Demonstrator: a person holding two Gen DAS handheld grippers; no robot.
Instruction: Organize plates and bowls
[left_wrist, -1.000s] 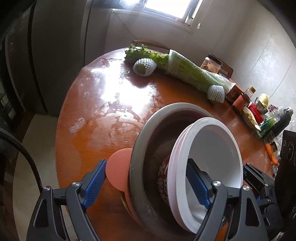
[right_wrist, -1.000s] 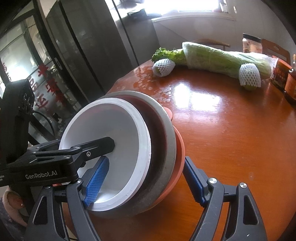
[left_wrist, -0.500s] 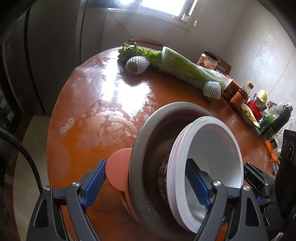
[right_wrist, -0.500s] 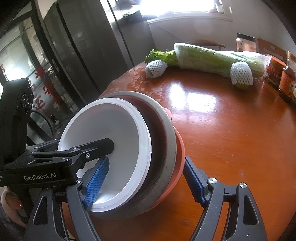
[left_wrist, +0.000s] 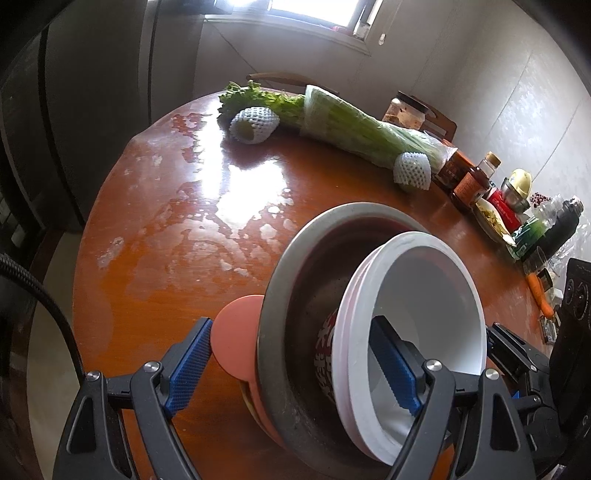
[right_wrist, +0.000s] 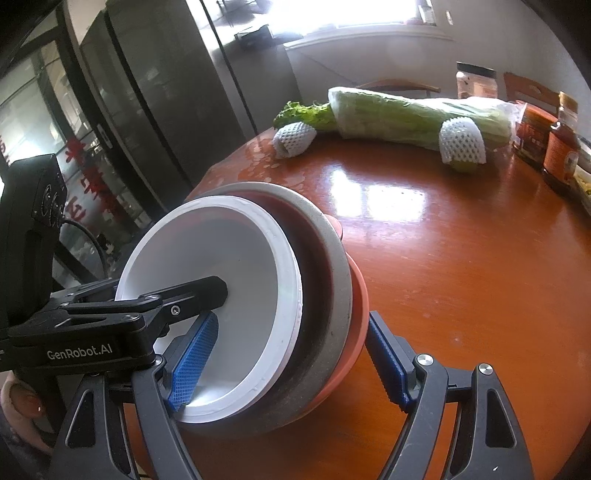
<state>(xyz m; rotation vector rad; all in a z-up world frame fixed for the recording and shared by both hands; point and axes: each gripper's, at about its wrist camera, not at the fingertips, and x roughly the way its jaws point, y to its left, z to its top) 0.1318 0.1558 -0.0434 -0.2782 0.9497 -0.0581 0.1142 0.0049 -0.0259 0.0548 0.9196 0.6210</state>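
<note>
A nested stack hangs tilted on its side above the table (left_wrist: 166, 221): a white bowl (left_wrist: 424, 288) (right_wrist: 221, 258) innermost, a red-patterned bowl (left_wrist: 325, 354) behind it, a wide grey bowl (left_wrist: 295, 258) (right_wrist: 332, 258), and a salmon plate (left_wrist: 232, 339) (right_wrist: 360, 295) outermost. My left gripper (left_wrist: 290, 321) is shut on the stack, one pad inside the white bowl and the other on the plate's underside. From the opposite side my right gripper (right_wrist: 291, 317) clamps it the same way. The left gripper's black finger (right_wrist: 166, 299) shows in the right wrist view.
A bagged bunch of celery (left_wrist: 369, 129) and two white foam nets (left_wrist: 255, 123) lie at the table's far edge. Bottles and jars (left_wrist: 476, 177) crowd the right side, with a carrot (left_wrist: 539, 295). A dark fridge (right_wrist: 155, 92) stands past the table's left edge.
Both grippers and the stack have drifted a little sideways across the table, so the celery slides left in both views. The grip on the stack looks unchanged.
</note>
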